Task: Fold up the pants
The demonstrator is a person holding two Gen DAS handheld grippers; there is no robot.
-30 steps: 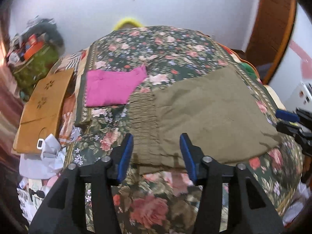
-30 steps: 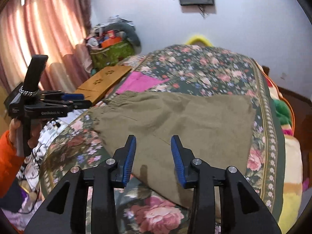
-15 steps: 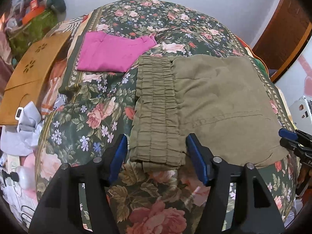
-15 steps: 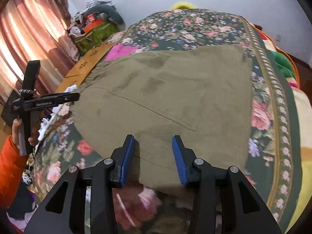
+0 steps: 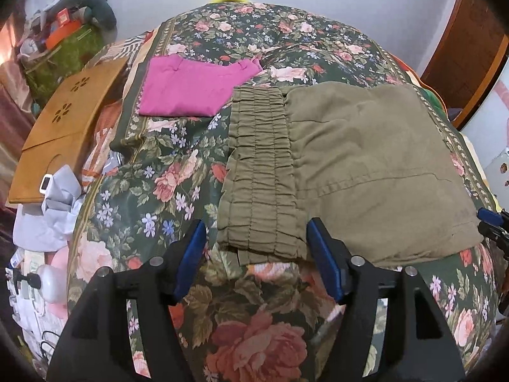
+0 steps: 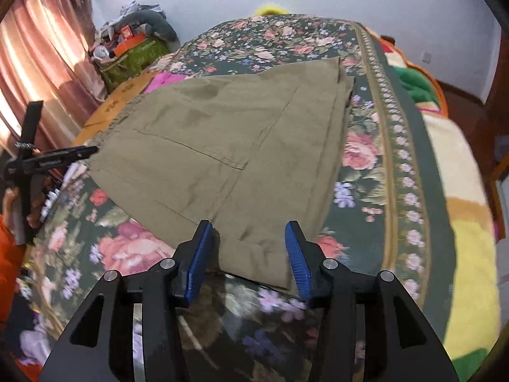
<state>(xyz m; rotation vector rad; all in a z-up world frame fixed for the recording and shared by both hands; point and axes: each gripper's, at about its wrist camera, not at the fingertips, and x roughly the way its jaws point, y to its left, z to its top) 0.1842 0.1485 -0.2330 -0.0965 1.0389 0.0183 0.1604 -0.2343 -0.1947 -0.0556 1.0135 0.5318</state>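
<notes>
The olive pants (image 5: 366,165) lie flat on the floral bedspread (image 5: 152,191), with a folded pink garment (image 5: 191,90) at about 10 o'clock from them. The left gripper (image 5: 259,256) stands wide, its blue pads either side of the gathered waistband's near corner without pressing it. The right gripper (image 6: 249,253) straddles the hem corner at 6 o'clock, its jaws opening, nothing gripped.

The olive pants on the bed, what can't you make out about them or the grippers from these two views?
- Olive pants: underside and how many layers are folded, hidden by the top layer in both views.
- Near hem in the right wrist view: blurred, and partly behind the right gripper, whose jaws are opening.
- Waistband corner: whether the left gripper touches it is unclear.
- Pink garment: mostly hidden behind the pants in the right wrist view.
</notes>
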